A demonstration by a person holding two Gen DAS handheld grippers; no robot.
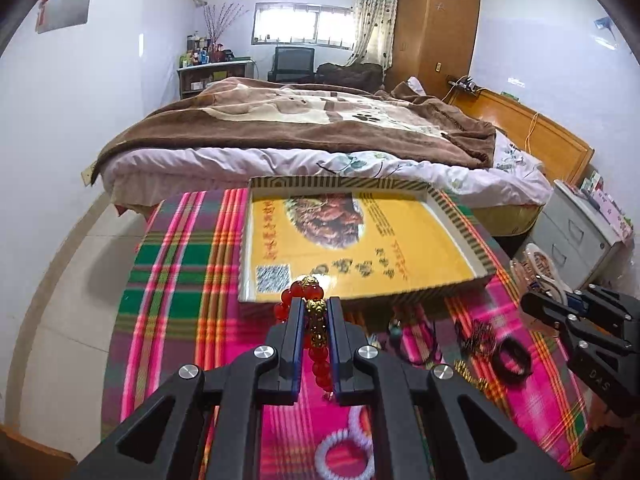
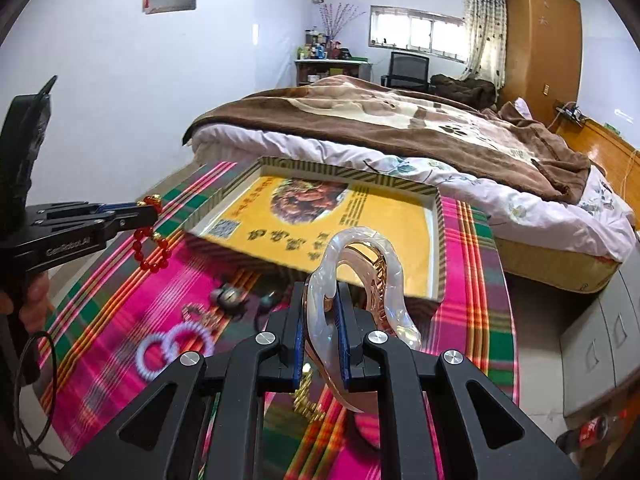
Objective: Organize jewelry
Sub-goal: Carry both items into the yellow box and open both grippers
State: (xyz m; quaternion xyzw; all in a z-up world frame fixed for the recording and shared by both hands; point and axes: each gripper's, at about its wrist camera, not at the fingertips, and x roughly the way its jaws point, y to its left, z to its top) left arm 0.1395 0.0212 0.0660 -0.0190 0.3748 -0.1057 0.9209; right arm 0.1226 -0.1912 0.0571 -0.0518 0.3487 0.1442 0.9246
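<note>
My left gripper (image 1: 315, 306) is shut on a red bead bracelet (image 1: 318, 362) with gold beads and holds it above the plaid cloth, just before the near edge of the shallow yellow-lined box (image 1: 460, 220). In the right wrist view the left gripper (image 2: 154, 210) shows at the left with the bracelet (image 2: 152, 252) hanging from it. My right gripper (image 2: 322, 300) is shut on a pearly white hair claw clip (image 2: 384, 264), held above the cloth near the box (image 2: 438, 240).
On the plaid cloth (image 1: 180, 264) lie white coil hair ties (image 1: 348, 444), a black ring (image 1: 510, 360), gold chain pieces (image 2: 306, 396) and small dark pieces (image 2: 230, 298). A bed (image 1: 304, 128) stands behind the table, a grey drawer cabinet (image 1: 576, 232) to the right.
</note>
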